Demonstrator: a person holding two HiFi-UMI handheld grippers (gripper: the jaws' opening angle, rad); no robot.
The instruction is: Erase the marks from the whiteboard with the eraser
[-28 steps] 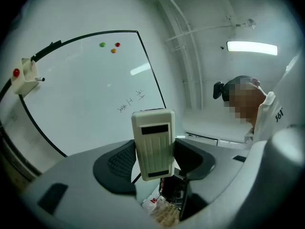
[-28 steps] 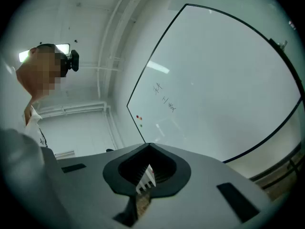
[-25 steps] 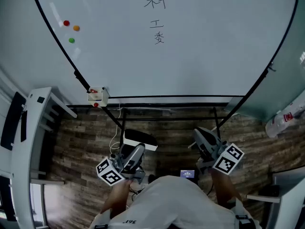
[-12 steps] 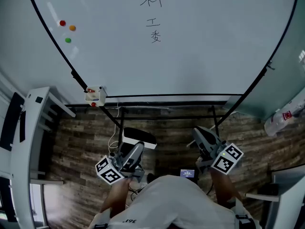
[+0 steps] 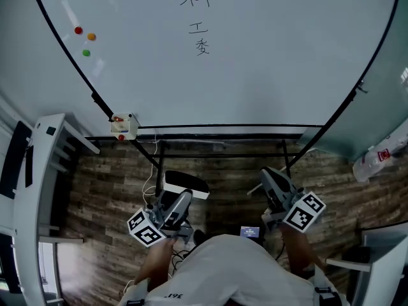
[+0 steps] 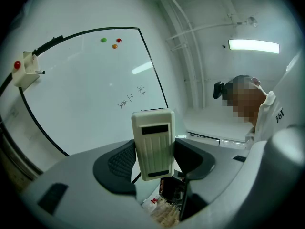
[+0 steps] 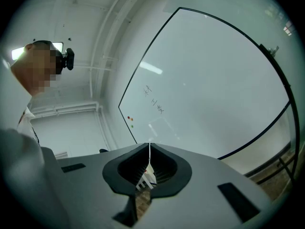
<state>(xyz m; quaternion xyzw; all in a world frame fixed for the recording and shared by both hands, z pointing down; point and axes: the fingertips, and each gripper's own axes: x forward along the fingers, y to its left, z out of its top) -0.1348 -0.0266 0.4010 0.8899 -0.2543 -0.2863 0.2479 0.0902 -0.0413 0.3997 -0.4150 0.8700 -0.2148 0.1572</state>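
Note:
The whiteboard (image 5: 268, 56) stands ahead of me with black handwritten marks (image 5: 196, 19) near its top middle. The same marks (image 6: 128, 98) show in the left gripper view and, small and far off, the marks (image 7: 155, 102) show in the right gripper view. My left gripper (image 5: 182, 199) is held low over the floor, shut on a cream eraser (image 6: 153, 144); the eraser (image 5: 187, 185) points toward the board's foot. My right gripper (image 5: 268, 177) hangs level with it, jaws shut with nothing between them (image 7: 149, 149). Both are well short of the board.
Three coloured magnets (image 5: 84, 38) sit at the board's upper left. A small white holder (image 5: 122, 126) hangs at its lower left corner. The black stand bars (image 5: 223, 155) cross above a wood floor. A white rack (image 5: 44, 190) stands at left, a plastic bottle (image 5: 376, 158) at right.
The board and its marks have slid slightly up and left in the head view. Both grippers stay where they were, the eraser still held.

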